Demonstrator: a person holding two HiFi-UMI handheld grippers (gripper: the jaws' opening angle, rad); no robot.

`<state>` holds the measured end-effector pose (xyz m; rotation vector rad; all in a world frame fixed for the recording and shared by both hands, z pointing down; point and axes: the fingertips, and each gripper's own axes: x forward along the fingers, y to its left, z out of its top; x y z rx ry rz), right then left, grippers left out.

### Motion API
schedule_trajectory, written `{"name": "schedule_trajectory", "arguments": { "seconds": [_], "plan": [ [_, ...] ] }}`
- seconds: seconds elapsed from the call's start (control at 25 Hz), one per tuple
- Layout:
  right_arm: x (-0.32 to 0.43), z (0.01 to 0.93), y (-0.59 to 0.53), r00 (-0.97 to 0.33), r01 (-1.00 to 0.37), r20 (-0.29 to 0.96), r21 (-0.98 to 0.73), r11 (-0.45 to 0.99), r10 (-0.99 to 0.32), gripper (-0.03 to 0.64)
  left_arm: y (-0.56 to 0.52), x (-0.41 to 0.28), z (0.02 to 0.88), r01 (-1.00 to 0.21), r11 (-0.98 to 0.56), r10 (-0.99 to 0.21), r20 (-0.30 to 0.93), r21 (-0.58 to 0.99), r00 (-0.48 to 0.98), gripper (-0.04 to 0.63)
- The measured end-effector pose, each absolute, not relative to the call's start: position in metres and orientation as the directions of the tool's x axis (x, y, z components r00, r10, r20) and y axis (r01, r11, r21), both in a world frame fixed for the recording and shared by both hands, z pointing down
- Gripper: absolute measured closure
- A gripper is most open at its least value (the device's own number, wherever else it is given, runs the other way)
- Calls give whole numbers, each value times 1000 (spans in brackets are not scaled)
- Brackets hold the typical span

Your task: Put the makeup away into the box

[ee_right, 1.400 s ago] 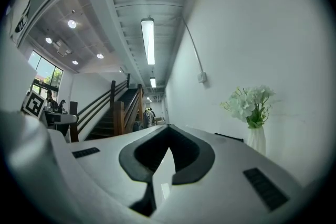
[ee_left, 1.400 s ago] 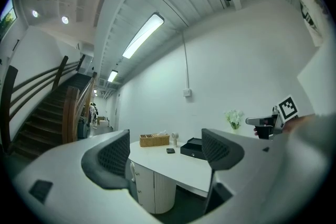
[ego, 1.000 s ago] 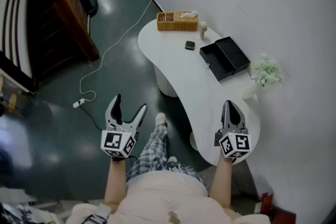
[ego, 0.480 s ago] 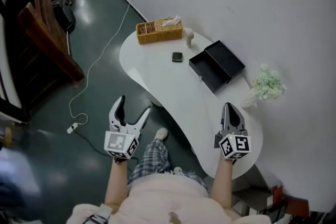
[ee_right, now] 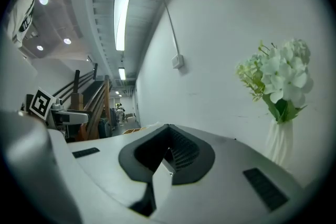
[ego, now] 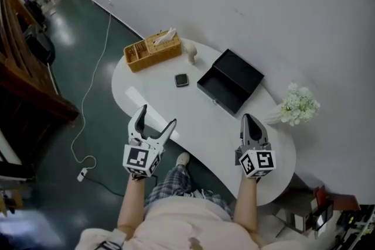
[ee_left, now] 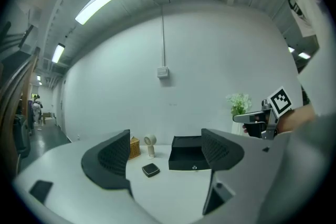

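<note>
Wicker basket point(ego: 152, 51) sits at the far left end of the white table point(ego: 196, 120). My left gripper point(ego: 156, 115) hovers over the table's near edge, jaws spread wide, nothing between them. Ahead of it lies the makeup — a small black square compact point(ego: 181, 80), flat on the tabletop, touching nothing, between the basket and the box. Beyond it, beside the basket, is a little white fan-like thing point(ego: 190, 51); can't say what it is. The black box point(ego: 229, 80) stands open just right of the compact, lid laid back toward the wall, inside looks empty. My right gripper point(ego: 251, 120) is over the near right part of the table, jaws pressed together, holding nothing. Flowers point(ego: 299, 105) far right by the wall. The compact looks hard-shelled, light and smooth — I'd guess slippery, and it lies low. Best hold is probably across two opposite edges, jaws brought right down to the tabletop; it should stand a firm squeeze.
</note>
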<state>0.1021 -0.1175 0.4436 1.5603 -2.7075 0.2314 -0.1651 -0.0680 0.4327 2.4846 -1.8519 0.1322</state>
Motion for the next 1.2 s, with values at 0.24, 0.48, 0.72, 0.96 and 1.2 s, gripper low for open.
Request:
{"name": "schedule_trajectory", "arguments": {
  "seconds": [0.24, 0.48, 0.72, 0.96, 1.2],
  "plan": [
    [101, 446, -146, -404, -911, 93, -126, 392, -910, 601, -132, -167, 437, -919, -395, -915, 95, -5, 393, 189],
    [108, 448, -165, -295, -950, 100, -138, 280, -950, 600, -186, -157, 437, -869, -494, -866, 89, -10, 492, 189],
    [111, 451, -174, -238, -965, 109, -138, 222, -965, 601, -224, -143, 437, -829, -559, -827, 85, -17, 556, 189],
    [115, 448, -187, -244, -965, 95, -122, 232, -965, 600, -241, -134, 442, -827, -563, -825, 81, -17, 560, 189],
    [112, 452, -199, -258, -961, 97, -127, 246, -961, 601, -253, -130, 462, -824, -567, -817, 135, -14, 560, 189]
  ]
}}
